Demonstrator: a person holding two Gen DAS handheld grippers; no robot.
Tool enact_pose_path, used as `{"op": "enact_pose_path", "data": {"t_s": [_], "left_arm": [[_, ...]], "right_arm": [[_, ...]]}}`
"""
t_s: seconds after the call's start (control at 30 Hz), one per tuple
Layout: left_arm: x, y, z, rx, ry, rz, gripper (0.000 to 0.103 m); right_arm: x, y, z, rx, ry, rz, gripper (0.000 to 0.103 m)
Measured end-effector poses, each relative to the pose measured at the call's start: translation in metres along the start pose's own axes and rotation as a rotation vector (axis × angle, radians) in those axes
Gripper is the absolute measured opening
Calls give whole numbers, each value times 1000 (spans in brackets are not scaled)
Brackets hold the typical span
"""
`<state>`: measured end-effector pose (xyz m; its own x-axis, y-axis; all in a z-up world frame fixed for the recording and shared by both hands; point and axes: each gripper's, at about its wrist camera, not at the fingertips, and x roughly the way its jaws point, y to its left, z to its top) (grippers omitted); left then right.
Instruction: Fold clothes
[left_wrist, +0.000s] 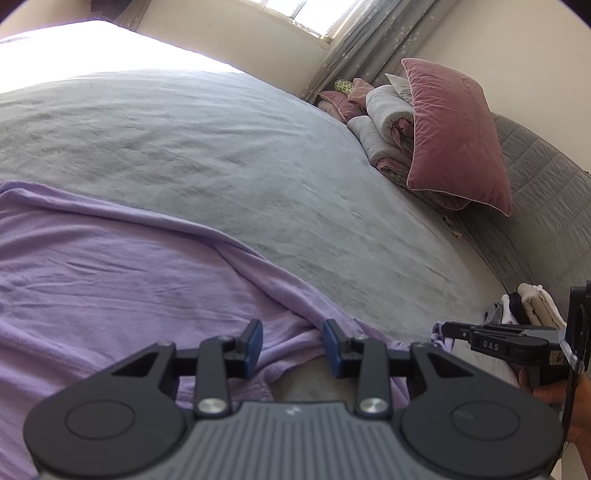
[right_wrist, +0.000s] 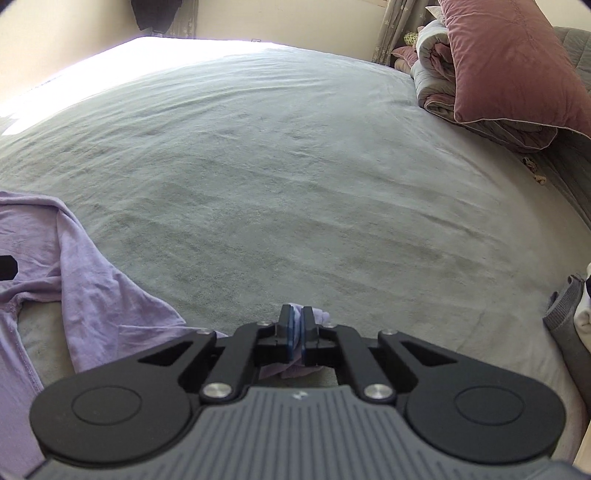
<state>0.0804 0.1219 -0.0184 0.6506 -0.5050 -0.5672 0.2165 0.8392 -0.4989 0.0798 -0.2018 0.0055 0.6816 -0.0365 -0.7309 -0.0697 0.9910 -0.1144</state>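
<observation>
Lilac shirt (left_wrist: 110, 266) lies across my grey bedspread (left_wrist: 221, 140), its edge pinched in my right gripper (right_wrist: 296, 328), left gripper (left_wrist: 292, 347) spread.

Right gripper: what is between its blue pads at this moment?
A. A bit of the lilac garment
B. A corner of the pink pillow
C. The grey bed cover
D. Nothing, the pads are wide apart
A: in the right wrist view the right gripper is closed, and lilac garment cloth shows ahead of and below its pads.

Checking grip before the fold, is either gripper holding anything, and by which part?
The right gripper is shut on an edge fold of the lilac garment. The left gripper is open, pads astride a bunched fold, holding nothing.
</observation>
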Motion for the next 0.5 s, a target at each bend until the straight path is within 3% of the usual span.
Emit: {"op": "enact_pose_path", "data": {"t_s": [0.17, 0.37, 0.43, 0.5], "left_arm": [[0, -1, 0, -7, -2, -4, 36], [-1, -3, 0, 0, 1, -6, 36], [-1, -4, -1, 6, 2, -6, 36], [-1, -5, -1, 7, 2, -6, 36]], "right_arm": [[-21, -21, -18, 69, -21, 3, 3], [-19, -36, -52, 121, 64, -13, 3], [-23, -39, -54, 139, 56, -11, 3], [-28, -41, -55, 158, 43, -7, 13]]}}
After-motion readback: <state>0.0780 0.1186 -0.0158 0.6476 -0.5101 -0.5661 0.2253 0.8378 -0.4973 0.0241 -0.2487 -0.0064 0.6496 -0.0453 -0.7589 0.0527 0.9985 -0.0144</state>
